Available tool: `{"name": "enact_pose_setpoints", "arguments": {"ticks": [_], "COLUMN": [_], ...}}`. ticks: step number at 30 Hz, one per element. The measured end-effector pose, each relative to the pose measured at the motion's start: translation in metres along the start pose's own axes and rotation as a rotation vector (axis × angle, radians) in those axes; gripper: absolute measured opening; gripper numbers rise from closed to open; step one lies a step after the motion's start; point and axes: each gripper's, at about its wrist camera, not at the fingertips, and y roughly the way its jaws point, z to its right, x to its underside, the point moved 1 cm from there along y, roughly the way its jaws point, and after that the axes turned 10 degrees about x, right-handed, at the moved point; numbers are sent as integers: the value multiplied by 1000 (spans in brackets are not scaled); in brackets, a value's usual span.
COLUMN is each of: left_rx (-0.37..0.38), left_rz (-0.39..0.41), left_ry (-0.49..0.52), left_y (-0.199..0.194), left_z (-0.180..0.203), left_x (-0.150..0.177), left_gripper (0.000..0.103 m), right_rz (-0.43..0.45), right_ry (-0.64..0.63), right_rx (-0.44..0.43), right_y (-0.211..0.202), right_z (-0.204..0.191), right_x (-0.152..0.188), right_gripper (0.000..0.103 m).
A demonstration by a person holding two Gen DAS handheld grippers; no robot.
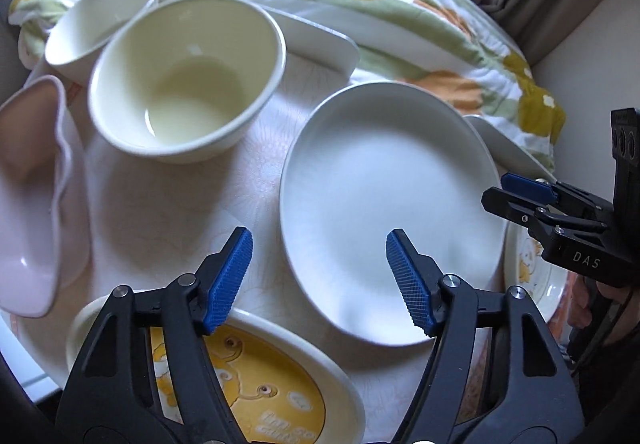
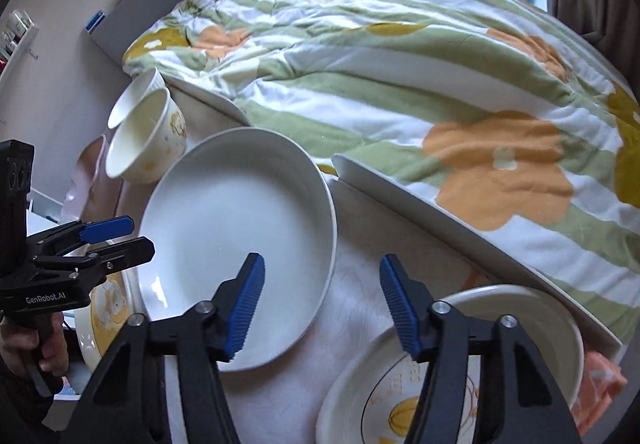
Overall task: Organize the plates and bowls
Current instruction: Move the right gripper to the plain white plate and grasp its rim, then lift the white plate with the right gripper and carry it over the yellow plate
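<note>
A large white plate [image 1: 392, 204] [image 2: 240, 228] lies mid-table. My left gripper [image 1: 319, 234] is open and straddles its near-left rim, one pad outside and one above the plate, with no visible contact. My right gripper [image 2: 321, 259] [image 1: 496, 190] is open too, and the plate's right rim lies between its pads. The left gripper [image 2: 140, 234] shows at the plate's far side in the right wrist view. Behind stand a cream bowl [image 1: 188, 80] [image 2: 152, 140] and a smaller white bowl [image 1: 100, 24] [image 2: 132, 100], with a pink bowl [image 1: 32, 196] to the left.
A yellow cartoon-print dish [image 1: 260, 384] sits under my left gripper. A printed plate [image 2: 400, 384] carries a white dish [image 2: 540, 324] near my right gripper. White rectangular trays [image 1: 320, 40] [image 2: 440, 212] lean against a floral quilt [image 2: 400, 64]. A hand [image 2: 24, 344] holds the left gripper.
</note>
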Motion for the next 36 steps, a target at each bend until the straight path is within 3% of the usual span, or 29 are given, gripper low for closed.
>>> {"name": "enact_pose_setpoints", "arguments": {"ticks": [4, 6, 9, 13, 23, 36], "left_rx": [-23, -27, -30, -45, -97, -94], "left_rz": [-23, -30, -42, -42, -44, -4], "left_ry": [-2, -9, -4, 2, 58, 76], "left_y": [11, 14, 19, 22, 24, 1], "left_z": [-3, -5, -5, -3, 12, 22], "left_x": [2, 3, 1, -1, -6, -5], "left_gripper": [50, 48, 36, 30, 30, 30], "right_rz": [-28, -40, -38, -52, -42, -20], "right_ry": [-32, -52, -67, -77, -88, -80], "right_rx": [-16, -20, -20, -13, -11, 2], "right_y": [12, 17, 19, 22, 22, 6], "right_z": [-1, -3, -4, -5, -5, -5], "right_x": [-1, -1, -1, 1, 0, 0], "right_gripper": [42, 33, 29, 18, 17, 17]}}
